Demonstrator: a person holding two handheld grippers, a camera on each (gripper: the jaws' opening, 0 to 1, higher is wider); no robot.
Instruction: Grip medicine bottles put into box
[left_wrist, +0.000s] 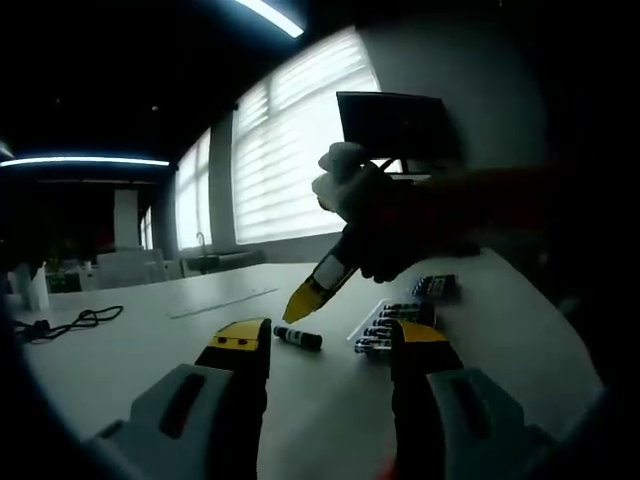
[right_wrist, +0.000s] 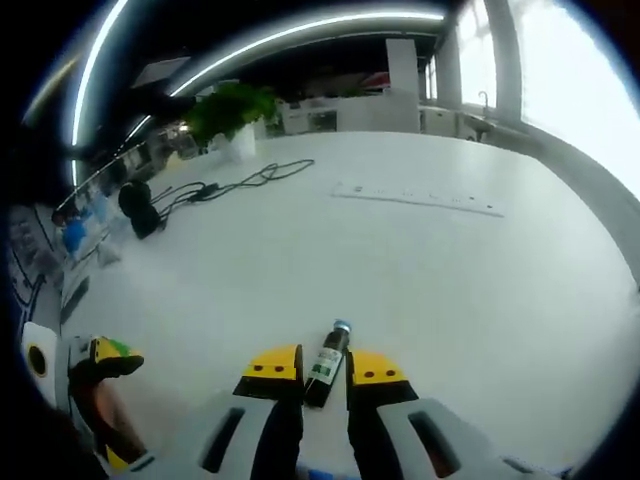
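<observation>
1. Starting at the left of the left gripper view: a dark cable (left_wrist: 70, 322) lies looped on the white table (left_wrist: 150, 340), far side, near the edge of the picture.
2. Left gripper (left_wrist: 330, 348), yellow-tipped, rises from the bottom; jaws spread wide, nothing between them.
3. Beyond the gap between those jaws, one medicine bottle (left_wrist: 298, 338) lies on its side on the table, dark body, pale label.
4. Above it, the right gripper (left_wrist: 303, 302) comes in from the right, tilted tip-down, carried by a gloved hand (left_wrist: 350, 190). Its tip hangs just above the lying bottle; contact cannot be told from this view.
5. Right of the bottle, a shallow box (left_wrist: 395, 318) holds a row of small dark bottles (left_wrist: 385, 330); the left gripper's right jaw hides its near corner. A second cluster of bottles (left_wrist: 435, 285) sits farther back.
6. Behind: bright blinds, a dark monitor (left_wrist: 392, 125) against the window.
7. Right gripper view, left edge: the left gripper (right_wrist: 95, 375) with a hand on it.
8. Farther back on the table (right_wrist: 450, 290), a black cable (right_wrist: 215, 185) runs towards a potted plant (right_wrist: 232, 110).
9. Centre bottom: right gripper (right_wrist: 325, 368) pinching a medicine bottle (right_wrist: 327, 362) between its yellow pads; green label, blue cap pointing away, low over the table.
10. Upper right of centre, a long pale strip (right_wrist: 418, 199) lies flat on the table.
</observation>
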